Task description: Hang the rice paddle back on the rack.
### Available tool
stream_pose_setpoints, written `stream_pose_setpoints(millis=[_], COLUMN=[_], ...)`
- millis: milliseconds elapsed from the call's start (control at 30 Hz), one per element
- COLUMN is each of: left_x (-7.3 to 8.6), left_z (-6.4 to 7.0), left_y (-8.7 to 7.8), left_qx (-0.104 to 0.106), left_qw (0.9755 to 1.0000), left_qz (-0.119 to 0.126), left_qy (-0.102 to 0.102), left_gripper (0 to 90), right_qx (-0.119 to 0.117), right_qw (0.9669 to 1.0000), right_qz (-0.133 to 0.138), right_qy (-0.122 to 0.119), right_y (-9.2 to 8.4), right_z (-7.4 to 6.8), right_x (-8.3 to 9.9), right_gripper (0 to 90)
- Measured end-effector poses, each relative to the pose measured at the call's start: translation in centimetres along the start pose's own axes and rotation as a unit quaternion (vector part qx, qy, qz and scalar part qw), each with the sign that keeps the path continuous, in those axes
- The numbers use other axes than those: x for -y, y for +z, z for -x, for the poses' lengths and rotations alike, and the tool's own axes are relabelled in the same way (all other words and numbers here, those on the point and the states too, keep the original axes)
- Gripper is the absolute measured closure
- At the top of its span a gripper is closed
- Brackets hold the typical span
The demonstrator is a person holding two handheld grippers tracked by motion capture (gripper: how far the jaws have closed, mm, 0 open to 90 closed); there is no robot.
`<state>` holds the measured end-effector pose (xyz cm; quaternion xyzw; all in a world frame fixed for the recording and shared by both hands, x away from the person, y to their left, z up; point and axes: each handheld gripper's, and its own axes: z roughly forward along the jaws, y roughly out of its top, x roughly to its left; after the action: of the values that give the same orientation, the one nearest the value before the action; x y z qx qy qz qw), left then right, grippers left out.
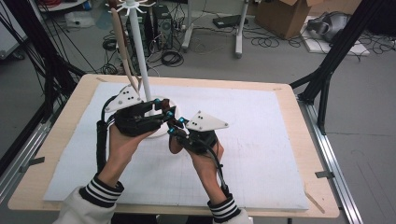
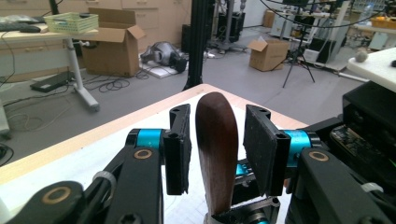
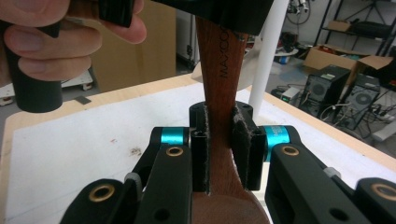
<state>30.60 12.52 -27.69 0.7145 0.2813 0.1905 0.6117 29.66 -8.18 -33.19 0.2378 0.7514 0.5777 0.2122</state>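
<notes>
White mat (image 1: 261, 154) covers wooden table (image 1: 70, 140). White stand (image 1: 140, 56) at far left, pale spoon (image 1: 122, 42) hanging on it. Dark wooden spoon (image 3: 224, 93) above mat: right gripper (image 3: 219, 140) clamped on handle; left gripper (image 2: 217, 144) jaws around its end, not touching.

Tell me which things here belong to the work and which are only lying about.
In the work: wooden utensil, right gripper, left gripper.
Lying about: white stand, cardboard box, green basket.
</notes>
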Motion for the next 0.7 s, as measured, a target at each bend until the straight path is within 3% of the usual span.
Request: stream_pose_setpoints(millis=[200,433,700], left_x=[-0.09,-0.11,-0.23], left_z=[-0.13,-0.14,0.25], left_y=[0.04,0.05,-0.11], left_qx=[-0.006,-0.002,-0.009], left_qw=[0.9999,0.9999,0.9999], left_qz=[0.004,0.004,0.007], left_qy=[-0.012,-0.016,-0.001], left_gripper=[68.2,74.0,75.2], right_qx=[0.017,0.019,0.014], right_qw=[0.9998,0.9998,0.9998], right_qz=[0.002,0.003,0.008], right_qy=[-0.005,-0.008,-0.013], right_y=[0.07,0.16,0.18], right_z=[-0.16,-0.25,-0.22], right_x=[-0.11,-0.10,-0.12], right_gripper=[79.0,78.9,78.6])
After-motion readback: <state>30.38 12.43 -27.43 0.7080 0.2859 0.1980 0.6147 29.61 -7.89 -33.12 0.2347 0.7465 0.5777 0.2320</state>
